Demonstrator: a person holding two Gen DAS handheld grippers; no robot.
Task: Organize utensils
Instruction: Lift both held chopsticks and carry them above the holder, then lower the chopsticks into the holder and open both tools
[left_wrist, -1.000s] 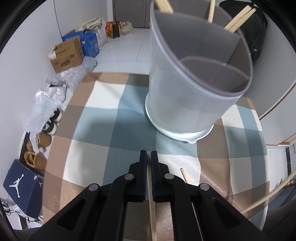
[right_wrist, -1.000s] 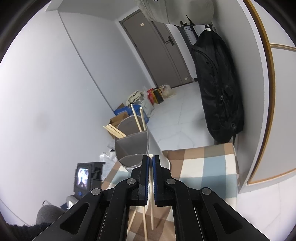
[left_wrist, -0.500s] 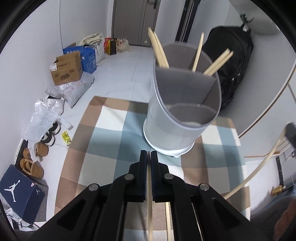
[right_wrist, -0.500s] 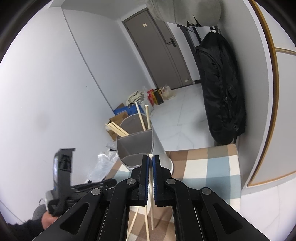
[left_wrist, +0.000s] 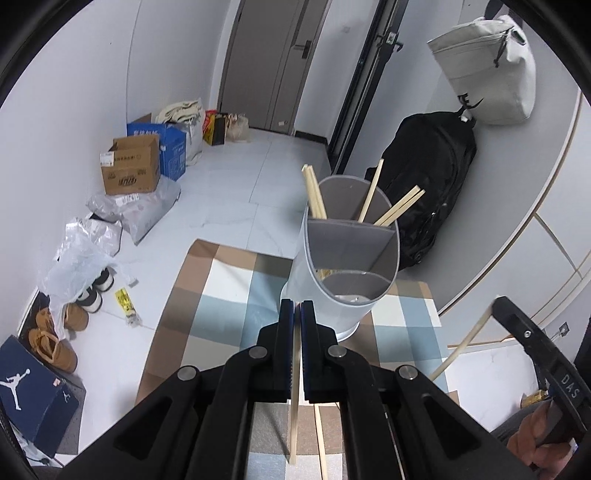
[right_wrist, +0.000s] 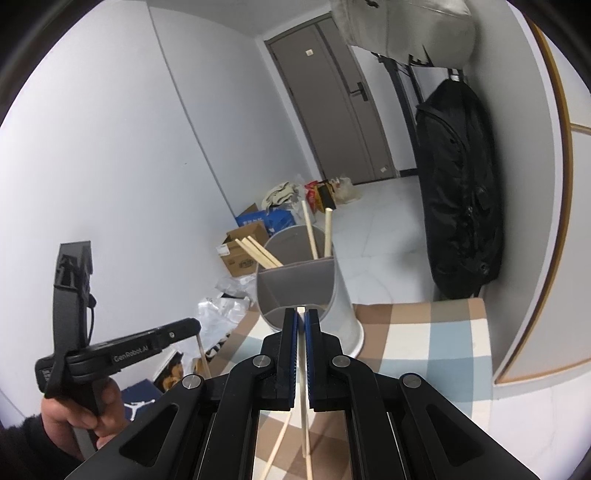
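Left wrist view: the left gripper (left_wrist: 297, 314) is clamped on a pale wooden chopstick (left_wrist: 294, 402) hanging below its jaws. At twelve o'clock a grey divided plastic utensil holder (left_wrist: 343, 273) stands on the checked tablecloth (left_wrist: 229, 291), chopsticks in its far compartments.

Right wrist view: the right gripper (right_wrist: 301, 321) pinches a second wooden chopstick (right_wrist: 303, 417); the holder sits at twelve o'clock, the left gripper at nine.

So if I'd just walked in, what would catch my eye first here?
Probably the grey divided holder standing on the checked cloth, with wooden chopsticks poking out of its far sections. Next, the two black grippers: the left gripper and the right gripper are each shut on a single chopstick. Behind, a black bag leans against the wall.
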